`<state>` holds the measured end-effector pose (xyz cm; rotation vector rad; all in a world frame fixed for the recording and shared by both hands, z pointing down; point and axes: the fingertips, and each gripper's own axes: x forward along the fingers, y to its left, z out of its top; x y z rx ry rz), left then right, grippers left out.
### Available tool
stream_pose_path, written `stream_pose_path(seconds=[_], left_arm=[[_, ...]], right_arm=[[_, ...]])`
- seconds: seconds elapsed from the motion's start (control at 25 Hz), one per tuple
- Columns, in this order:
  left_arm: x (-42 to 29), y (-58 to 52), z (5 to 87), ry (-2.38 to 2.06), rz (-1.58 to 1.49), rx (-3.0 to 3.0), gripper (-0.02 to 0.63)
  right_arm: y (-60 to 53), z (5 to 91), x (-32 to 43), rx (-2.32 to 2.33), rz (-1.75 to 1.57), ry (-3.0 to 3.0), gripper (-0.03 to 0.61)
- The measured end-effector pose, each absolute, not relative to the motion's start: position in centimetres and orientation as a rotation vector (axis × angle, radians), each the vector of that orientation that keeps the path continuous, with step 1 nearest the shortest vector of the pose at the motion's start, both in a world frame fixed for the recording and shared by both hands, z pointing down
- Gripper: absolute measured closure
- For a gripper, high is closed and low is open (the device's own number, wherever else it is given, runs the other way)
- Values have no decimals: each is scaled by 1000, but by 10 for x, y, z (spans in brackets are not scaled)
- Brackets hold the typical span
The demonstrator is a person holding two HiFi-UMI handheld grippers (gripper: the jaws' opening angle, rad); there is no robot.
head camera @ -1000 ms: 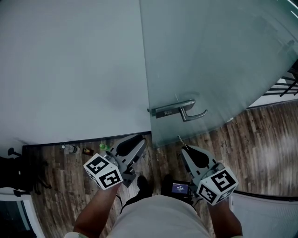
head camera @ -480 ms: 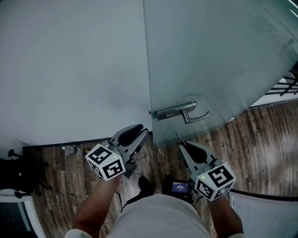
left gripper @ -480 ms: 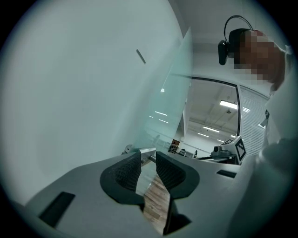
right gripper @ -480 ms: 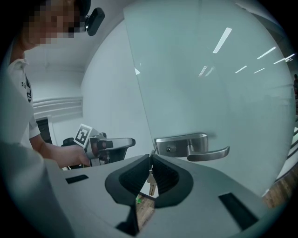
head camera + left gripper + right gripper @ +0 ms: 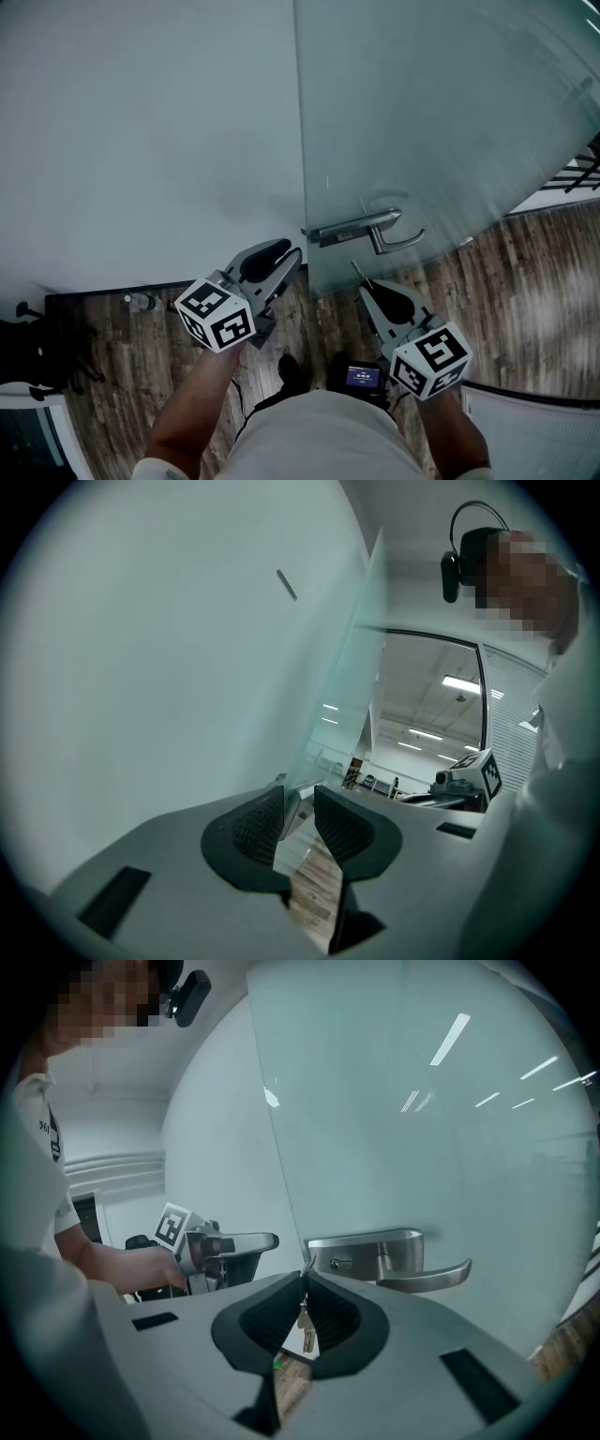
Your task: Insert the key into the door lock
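Note:
A frosted glass door (image 5: 441,112) carries a metal lock plate (image 5: 349,228) with a lever handle (image 5: 401,241). My right gripper (image 5: 364,284) is shut on a small metal key (image 5: 356,272), whose tip points up at the plate from just below it. In the right gripper view the key (image 5: 305,1321) hangs between the pads, its tip a little left of and below the keyhole (image 5: 336,1263). My left gripper (image 5: 286,260) sits near the door's left edge, below and left of the plate. Its jaws (image 5: 300,822) stand slightly apart with nothing between them.
A plain wall (image 5: 141,141) runs left of the door. Small bottles (image 5: 141,301) lie on the wood floor (image 5: 525,281) at its foot, and dark gear (image 5: 33,347) sits far left. A small screen device (image 5: 363,378) hangs at the person's waist.
Both grippers have risen toward the door. The left one came closer to the door's edge, and the key's tip now sits nearer the lock plate.

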<state>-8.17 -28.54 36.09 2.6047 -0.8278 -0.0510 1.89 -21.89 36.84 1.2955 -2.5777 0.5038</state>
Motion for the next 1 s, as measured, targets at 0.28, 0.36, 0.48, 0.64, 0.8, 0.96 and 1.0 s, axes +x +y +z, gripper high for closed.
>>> stream_pose_path(seconds=[0.28,0.36,0.48,0.64,0.8,0.96,1.0], left_arm=[[-77,-294,368,-818,-34,2606,518],[-76,-297,369,-814,-29,2607,518],[-74,-300,369,-811,-20,2617,518],[-70,-306,366,-799,-12,2643,518],[-65,-311,365,-785,3,2666,518],[-61,-315,368,-757,27,2679,518],[-60,-315,369,-750,32,2680,518]], right_arm=[[-228,377,21,1300,511,-2561,557],[-231,379,22,1306,518,-2554,557],[-234,382,23,1310,524,-2547,557],[-239,387,21,1310,535,-2536,557],[-245,393,20,1314,549,-2527,557],[-251,399,19,1313,564,-2520,557],[-252,401,19,1312,568,-2518,557]])
